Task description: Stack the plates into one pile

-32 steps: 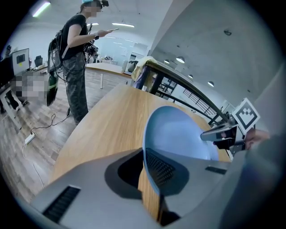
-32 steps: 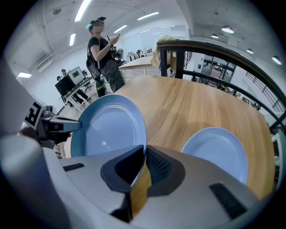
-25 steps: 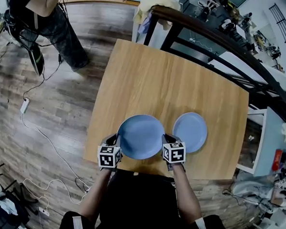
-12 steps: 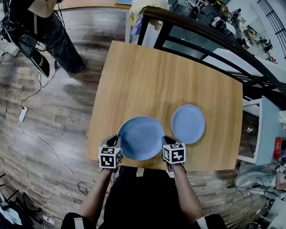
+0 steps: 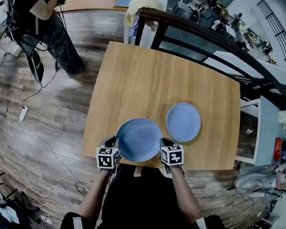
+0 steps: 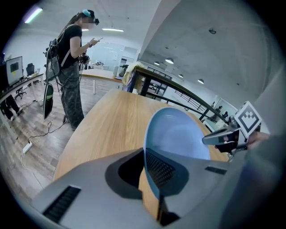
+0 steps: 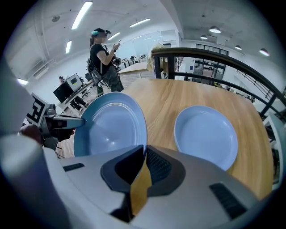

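Left gripper [image 5: 115,141] and right gripper [image 5: 162,143] each clamp opposite rims of the large plate [image 5: 138,139] over the table [image 5: 150,72]. Small plate [image 5: 183,121] lies flat just right.

The bench [image 5: 169,71] was a square of light wood standing on a floor [image 5: 56,112] of grey-brown planks. A white power strip [image 5: 24,112] lay on the floor to the left, its cable [image 5: 42,138] trailing toward the near side. A dark metal railing [image 5: 210,35] ran diagonally past the bench's far edge, with a pale yellow cloth [image 5: 143,2] draped at one end. A person [image 5: 48,25] in dark clothes stood beyond the far left corner. The grey concrete ceiling [image 7: 178,13] carried strip lights [image 7: 82,13], and desks with monitors [image 7: 67,89] stood further back.
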The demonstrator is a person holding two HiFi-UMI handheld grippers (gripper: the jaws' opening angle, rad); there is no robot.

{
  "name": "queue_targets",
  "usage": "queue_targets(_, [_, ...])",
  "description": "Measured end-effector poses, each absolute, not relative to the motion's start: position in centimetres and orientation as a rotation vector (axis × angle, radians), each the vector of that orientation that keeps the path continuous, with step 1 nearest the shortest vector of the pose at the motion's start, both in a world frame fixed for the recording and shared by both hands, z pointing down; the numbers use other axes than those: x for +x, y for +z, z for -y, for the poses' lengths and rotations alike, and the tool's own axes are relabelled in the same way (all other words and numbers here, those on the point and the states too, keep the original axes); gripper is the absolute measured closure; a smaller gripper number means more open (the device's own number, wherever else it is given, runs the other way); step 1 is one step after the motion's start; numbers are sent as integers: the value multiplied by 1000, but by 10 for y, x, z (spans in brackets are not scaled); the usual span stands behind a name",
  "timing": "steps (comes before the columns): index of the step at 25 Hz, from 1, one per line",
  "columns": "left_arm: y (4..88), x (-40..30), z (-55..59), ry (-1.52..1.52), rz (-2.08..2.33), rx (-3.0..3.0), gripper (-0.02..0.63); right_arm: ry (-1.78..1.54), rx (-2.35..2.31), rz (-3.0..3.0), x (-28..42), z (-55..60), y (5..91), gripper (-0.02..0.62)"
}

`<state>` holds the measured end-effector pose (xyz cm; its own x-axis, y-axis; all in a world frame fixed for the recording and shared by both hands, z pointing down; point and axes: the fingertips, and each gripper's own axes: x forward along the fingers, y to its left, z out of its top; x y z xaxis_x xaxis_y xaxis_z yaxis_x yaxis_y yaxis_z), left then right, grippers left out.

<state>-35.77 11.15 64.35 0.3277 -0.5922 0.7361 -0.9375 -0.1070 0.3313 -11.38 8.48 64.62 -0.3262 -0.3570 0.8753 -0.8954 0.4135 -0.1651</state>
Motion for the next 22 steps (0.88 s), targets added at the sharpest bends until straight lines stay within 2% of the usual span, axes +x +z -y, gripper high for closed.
queue_targets(22, [629,-205,-159,625,1277,1901,574,917,1215,1850,40,-163,638,554])
